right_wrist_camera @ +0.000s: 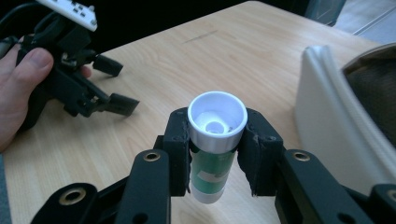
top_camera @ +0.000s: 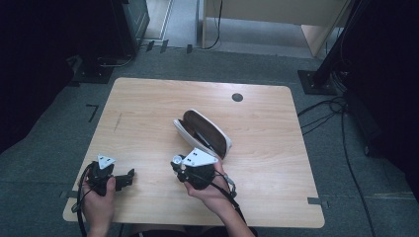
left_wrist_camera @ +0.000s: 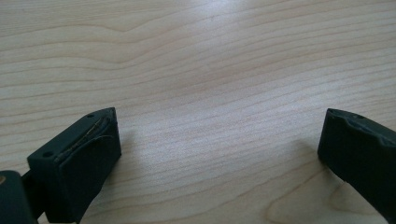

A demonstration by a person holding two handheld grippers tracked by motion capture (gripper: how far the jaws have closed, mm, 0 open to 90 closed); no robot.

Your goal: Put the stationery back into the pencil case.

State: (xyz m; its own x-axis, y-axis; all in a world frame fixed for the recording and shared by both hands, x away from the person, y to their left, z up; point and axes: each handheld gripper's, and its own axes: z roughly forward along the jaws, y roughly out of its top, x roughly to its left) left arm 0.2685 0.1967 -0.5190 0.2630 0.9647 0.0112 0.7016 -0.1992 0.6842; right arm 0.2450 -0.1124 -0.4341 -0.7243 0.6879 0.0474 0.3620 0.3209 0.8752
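Note:
A green tube with a white cap (right_wrist_camera: 212, 173) stands upright between the jaws of my right gripper (right_wrist_camera: 217, 133), which is shut on it just below the cap. From above, the right gripper (top_camera: 179, 164) is at the table's front middle, just in front of an open white case with a brown lining (top_camera: 202, 131). The case's white rim (right_wrist_camera: 322, 116) rises close on the right in the right gripper view. My left gripper (top_camera: 126, 178) rests at the front left of the table, jaws wide apart over bare wood (left_wrist_camera: 219, 140), holding nothing; the right gripper view catches it (right_wrist_camera: 105, 84) in a hand.
The wooden table (top_camera: 148, 103) has a small dark round grommet (top_camera: 237, 97) near its far edge. Cables (top_camera: 336, 118) trail on the grey floor to the right, and dark stands and furniture sit beyond the table.

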